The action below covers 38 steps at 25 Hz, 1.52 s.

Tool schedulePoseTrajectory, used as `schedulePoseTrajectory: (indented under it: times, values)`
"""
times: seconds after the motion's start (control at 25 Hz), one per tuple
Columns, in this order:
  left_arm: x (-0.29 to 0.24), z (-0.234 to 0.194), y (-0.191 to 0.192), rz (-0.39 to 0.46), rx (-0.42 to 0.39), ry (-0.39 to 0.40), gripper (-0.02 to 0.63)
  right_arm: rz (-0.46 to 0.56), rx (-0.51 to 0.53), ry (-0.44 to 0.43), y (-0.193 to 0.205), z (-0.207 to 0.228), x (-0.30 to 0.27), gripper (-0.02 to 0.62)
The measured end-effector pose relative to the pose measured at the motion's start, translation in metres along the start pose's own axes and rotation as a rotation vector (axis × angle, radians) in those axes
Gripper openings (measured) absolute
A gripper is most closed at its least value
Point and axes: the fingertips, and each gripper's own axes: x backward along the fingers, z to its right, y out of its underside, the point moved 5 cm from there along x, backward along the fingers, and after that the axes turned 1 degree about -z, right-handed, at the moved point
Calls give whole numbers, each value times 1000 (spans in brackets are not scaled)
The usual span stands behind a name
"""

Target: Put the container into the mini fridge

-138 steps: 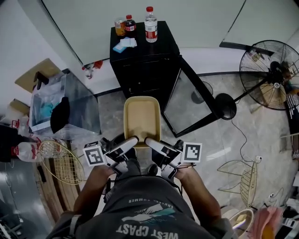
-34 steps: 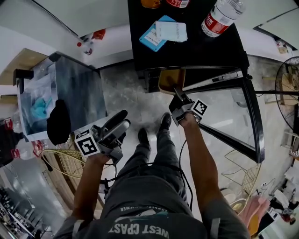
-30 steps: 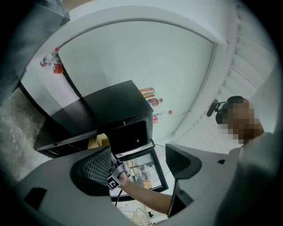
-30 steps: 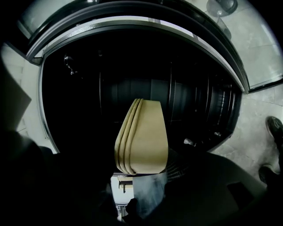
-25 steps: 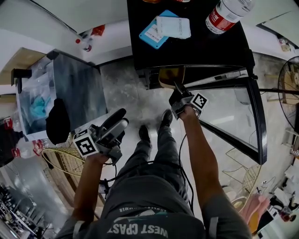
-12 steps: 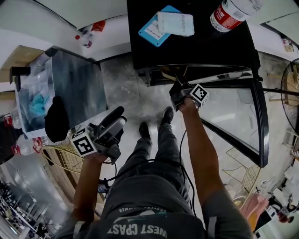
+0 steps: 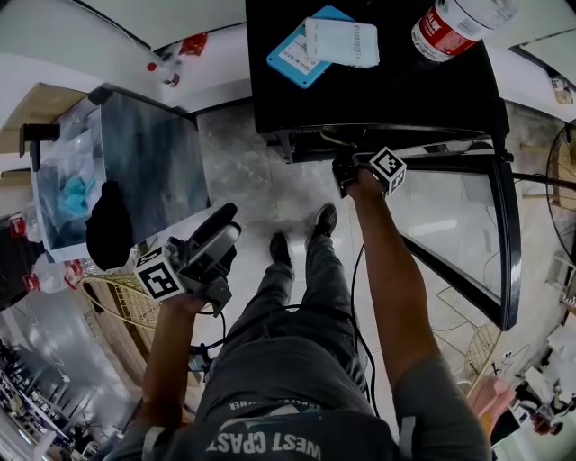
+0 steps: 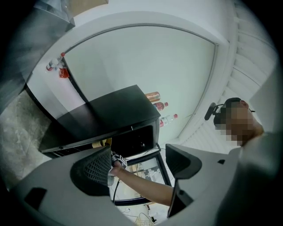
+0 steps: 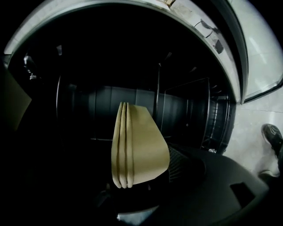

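Note:
The black mini fridge [image 7: 378, 85] stands with its glass door [image 7: 459, 216] swung open to the right. My right gripper [image 7: 349, 168] reaches into the dark opening, its jaws hidden there in the head view. In the right gripper view the tan container [image 9: 139, 148] is seen edge-on, with the right gripper [image 9: 141, 174] shut on its rim inside the fridge [image 9: 110, 101]. My left gripper [image 7: 225, 232] hangs low at the left, open and holding nothing. The left gripper [image 8: 139, 167] points up at the fridge [image 8: 106, 119].
On the fridge top lie a blue packet [image 7: 301, 56], a white pack [image 7: 342, 40] and a water bottle [image 7: 459, 22]. A grey bin [image 7: 135, 162] with a black cap [image 7: 110, 236] stands at the left. A racket [image 7: 112, 302] lies below it. The person's shoes [image 7: 322, 221] rest before the fridge.
The right gripper has pushed forward into the fridge opening, and the tan container has gone out of the head view. The left gripper has stayed where it was.

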Motion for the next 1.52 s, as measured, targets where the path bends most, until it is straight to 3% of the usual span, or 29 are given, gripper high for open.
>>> schedulePoseTrajectory:
  times: [0.52, 1.08, 1.36, 1.52]
  values:
    - [-6, 2, -2, 2, -2, 9, 387, 42, 16, -11, -14, -9, -5, 360]
    - [-5, 14, -7, -14, -21, 41, 387, 122, -10, -11, -23, -12, 16, 367]
    - [10, 3, 4, -27, -6, 11, 387, 164, -22, -54, -30, -18, -6, 367]
    - [16, -2, 14, -37, 4, 10, 387, 187, 7, -122, -28, -19, -3, 374]
